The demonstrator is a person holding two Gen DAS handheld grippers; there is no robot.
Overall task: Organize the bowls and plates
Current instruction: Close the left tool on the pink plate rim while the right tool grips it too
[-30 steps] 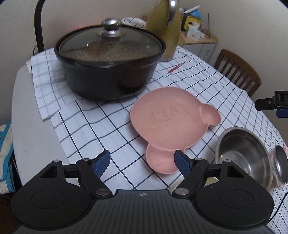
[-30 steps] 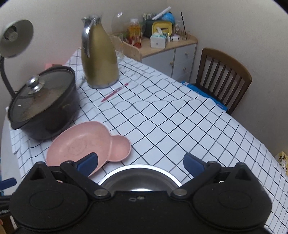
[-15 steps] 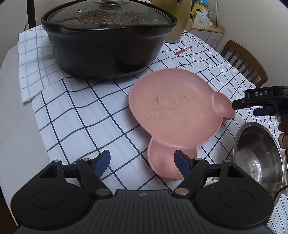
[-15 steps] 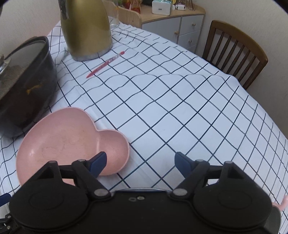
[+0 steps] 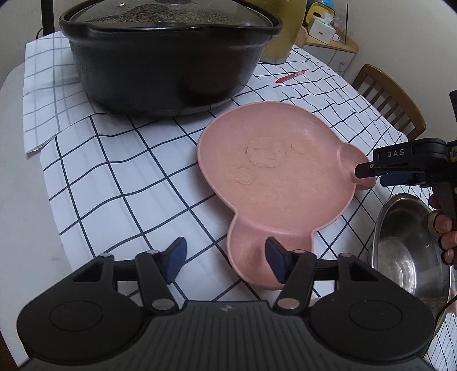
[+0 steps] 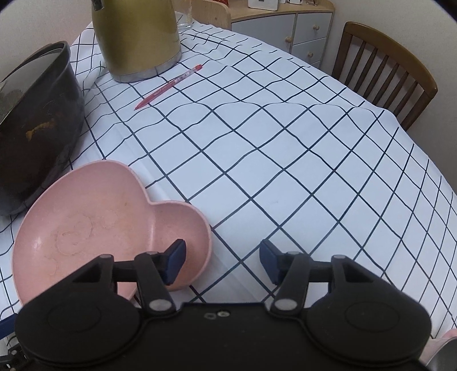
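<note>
A pink bear-shaped plate with two round ear lobes lies on the checked tablecloth. My left gripper is open; its right finger sits over the plate's near ear, its left finger over the cloth. My right gripper is open; its left finger is over the plate's other ear, its right finger over the cloth. It also shows in the left wrist view at the plate's right ear. A steel bowl stands right of the plate.
A large black lidded pot stands just behind the plate. A gold jug and a red pen lie further back. A wooden chair and a drawer cabinet are beyond the table edge.
Both grippers have moved lower and closer to the pink plate, each coming to one ear. The steel bowl has dropped out of the right wrist view. Both stay open.
</note>
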